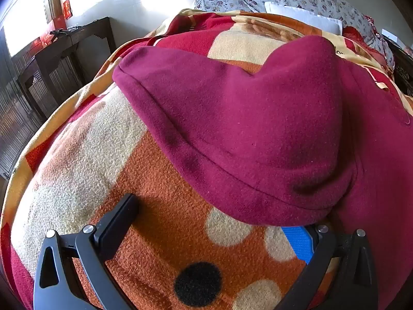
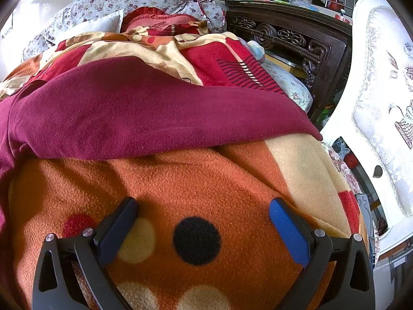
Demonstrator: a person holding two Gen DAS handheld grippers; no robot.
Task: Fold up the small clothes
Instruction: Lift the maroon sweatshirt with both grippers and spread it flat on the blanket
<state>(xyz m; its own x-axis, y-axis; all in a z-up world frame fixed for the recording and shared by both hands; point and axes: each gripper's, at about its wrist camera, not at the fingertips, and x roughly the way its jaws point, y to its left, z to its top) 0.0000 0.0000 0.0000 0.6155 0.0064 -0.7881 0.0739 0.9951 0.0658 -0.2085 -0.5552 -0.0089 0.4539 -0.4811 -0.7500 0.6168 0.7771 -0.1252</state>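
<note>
A maroon fleece garment (image 1: 247,129) lies spread on an orange, cream and red patterned blanket (image 1: 160,186). In the left wrist view its hemmed leg or sleeve edge runs diagonally just ahead of my left gripper (image 1: 206,214), which stands open; the garment's rounded lower edge overlaps the tip of the blue right finger pad (image 1: 296,242). In the right wrist view the same garment (image 2: 144,113) lies across the upper half, its hem ahead of my right gripper (image 2: 204,206). That gripper is open over bare blanket (image 2: 206,175) with nothing between its fingers.
Floral pillows (image 2: 124,0) and a white pillow (image 1: 304,16) lie at the bed's far end. A carved dark wooden headboard (image 2: 289,38) and a white embroidered chair (image 2: 382,98) stand at right. A dark wooden table (image 1: 59,59) stands left of the bed.
</note>
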